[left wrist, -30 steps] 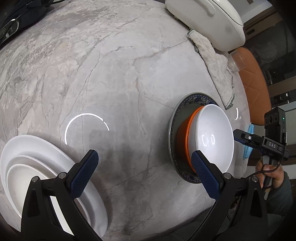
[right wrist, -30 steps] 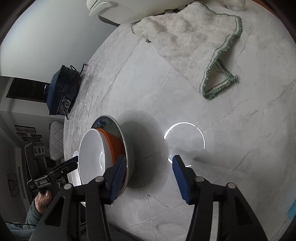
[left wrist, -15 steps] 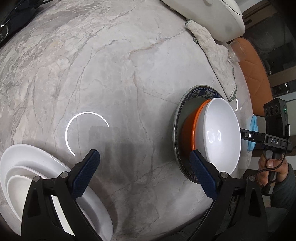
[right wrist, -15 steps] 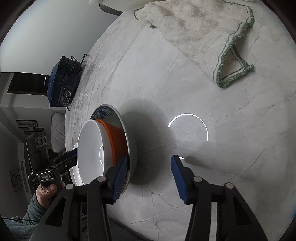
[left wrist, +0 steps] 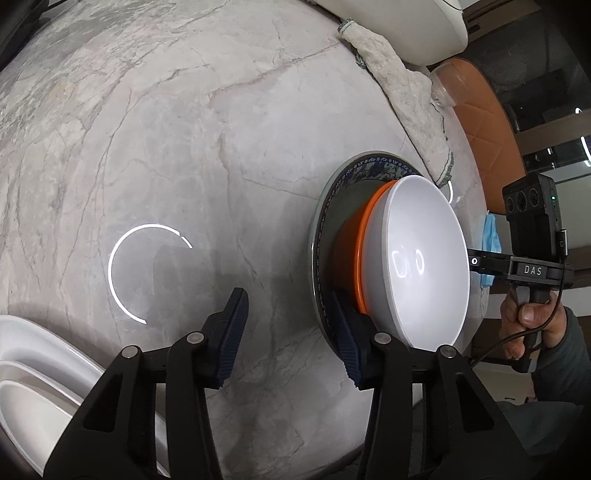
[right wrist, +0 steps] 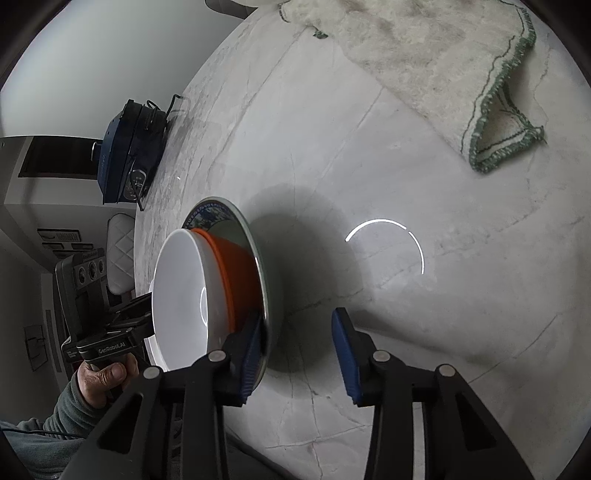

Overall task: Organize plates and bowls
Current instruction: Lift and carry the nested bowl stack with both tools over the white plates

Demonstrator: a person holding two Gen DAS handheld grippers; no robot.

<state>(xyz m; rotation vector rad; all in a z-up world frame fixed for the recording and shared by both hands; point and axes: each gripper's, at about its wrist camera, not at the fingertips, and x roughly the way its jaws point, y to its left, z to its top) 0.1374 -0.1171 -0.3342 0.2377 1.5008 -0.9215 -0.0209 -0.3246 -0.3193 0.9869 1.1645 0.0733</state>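
A blue-patterned plate [left wrist: 354, 170] carries an orange bowl [left wrist: 351, 247] with a white bowl [left wrist: 417, 254] nested in it. The stack is lifted off the marble table. My left gripper [left wrist: 291, 332] is partly closed with the plate's rim between its fingers; its right finger [left wrist: 349, 354] lies on the plate's upper face. In the right wrist view the plate [right wrist: 255, 254], orange bowl [right wrist: 236, 273] and white bowl [right wrist: 177, 291] show. My right gripper [right wrist: 297, 354] also straddles the rim, jaws still apart.
Stacked white plates [left wrist: 33, 373] lie at the lower left. A white towel with green trim [right wrist: 443, 74] lies at the table's far side, with a white appliance [left wrist: 406, 22], a glass [left wrist: 448, 85] and a dark blue bag [right wrist: 129, 147].
Both grippers have narrowed and closed in on the plate's rim from opposite sides. The plate with bowls now appears raised off the table.
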